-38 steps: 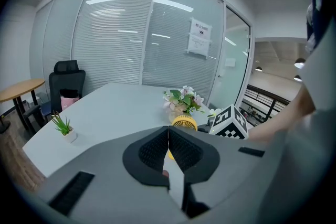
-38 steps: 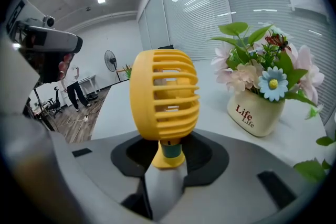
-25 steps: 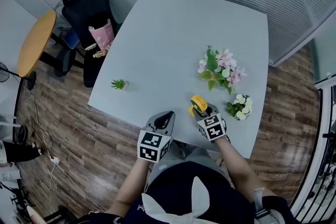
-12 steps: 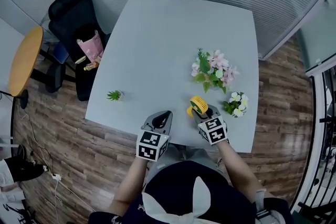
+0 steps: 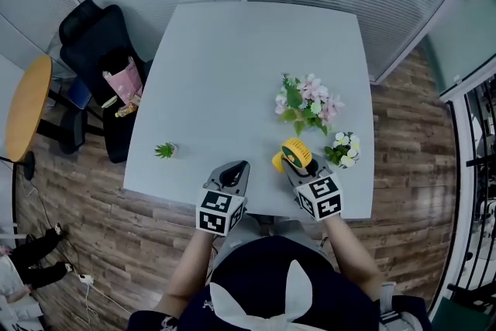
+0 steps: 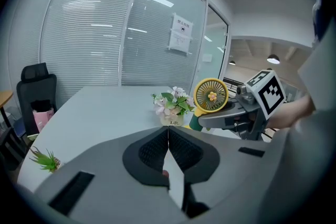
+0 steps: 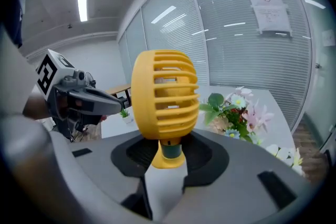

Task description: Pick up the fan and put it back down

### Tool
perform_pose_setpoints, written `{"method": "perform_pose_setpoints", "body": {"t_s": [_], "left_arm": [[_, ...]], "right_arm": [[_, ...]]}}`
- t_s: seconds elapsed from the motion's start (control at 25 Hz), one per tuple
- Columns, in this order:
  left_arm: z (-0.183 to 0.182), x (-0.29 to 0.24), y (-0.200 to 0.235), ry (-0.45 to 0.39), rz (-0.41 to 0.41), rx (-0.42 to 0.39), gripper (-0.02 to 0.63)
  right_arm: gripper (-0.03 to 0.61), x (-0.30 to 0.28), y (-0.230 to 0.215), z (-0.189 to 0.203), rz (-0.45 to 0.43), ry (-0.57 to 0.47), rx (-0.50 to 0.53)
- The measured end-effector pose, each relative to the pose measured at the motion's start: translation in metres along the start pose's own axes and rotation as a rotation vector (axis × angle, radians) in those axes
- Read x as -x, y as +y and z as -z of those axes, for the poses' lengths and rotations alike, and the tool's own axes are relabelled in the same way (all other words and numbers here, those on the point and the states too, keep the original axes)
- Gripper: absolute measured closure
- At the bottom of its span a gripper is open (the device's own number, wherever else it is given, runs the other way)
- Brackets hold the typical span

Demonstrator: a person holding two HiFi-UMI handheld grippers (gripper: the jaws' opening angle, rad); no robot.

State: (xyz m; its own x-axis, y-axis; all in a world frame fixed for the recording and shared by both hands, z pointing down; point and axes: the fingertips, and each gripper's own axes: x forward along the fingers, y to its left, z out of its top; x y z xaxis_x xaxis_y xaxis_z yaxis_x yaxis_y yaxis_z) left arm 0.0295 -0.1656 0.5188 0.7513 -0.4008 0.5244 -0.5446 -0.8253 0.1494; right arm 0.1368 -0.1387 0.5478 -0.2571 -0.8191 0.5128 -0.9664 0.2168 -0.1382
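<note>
A small yellow fan (image 5: pixel 294 153) with a round slatted cage is held up off the white table (image 5: pixel 232 66) near its front right edge. My right gripper (image 5: pixel 296 167) is shut on the fan's stem just under the cage (image 7: pixel 165 94), and the jaws press on its base (image 7: pixel 167 152). In the left gripper view the fan's face (image 6: pixel 211 95) shows at the right, above the table. My left gripper (image 5: pixel 235 171) hovers at the table's front edge, left of the fan, its pads (image 6: pixel 181 148) closed together with nothing between them.
A pot of pink flowers (image 5: pixel 308 99) stands behind the fan, and a bunch of white flowers (image 5: pixel 343 149) lies to its right. A tiny green plant (image 5: pixel 164 150) sits at the front left corner. A black chair (image 5: pixel 93 50) and an orange round table (image 5: pixel 23 108) stand left of the table.
My right gripper has risen with the fan in it, lifting the fan off the table. The left gripper has stayed shut and drifted only a little.
</note>
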Motion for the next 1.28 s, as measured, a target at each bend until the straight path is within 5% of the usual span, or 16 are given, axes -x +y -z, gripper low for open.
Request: {"method": "perform_pose_setpoints", "body": {"t_s": [0.52,1.28], "left_arm": [[-0.023,0.006,-0.007,-0.053,0.071,-0.028,0.592],[-0.019,0.014,-0.024,-0.069,0.116,-0.037,0.592]], "right_arm": [[0.436,0.059,0.004,-0.059,0.069,-0.109,-0.032],[0.436,0.102,0.009,-0.056,0.089,-0.153,-0.097]]}}
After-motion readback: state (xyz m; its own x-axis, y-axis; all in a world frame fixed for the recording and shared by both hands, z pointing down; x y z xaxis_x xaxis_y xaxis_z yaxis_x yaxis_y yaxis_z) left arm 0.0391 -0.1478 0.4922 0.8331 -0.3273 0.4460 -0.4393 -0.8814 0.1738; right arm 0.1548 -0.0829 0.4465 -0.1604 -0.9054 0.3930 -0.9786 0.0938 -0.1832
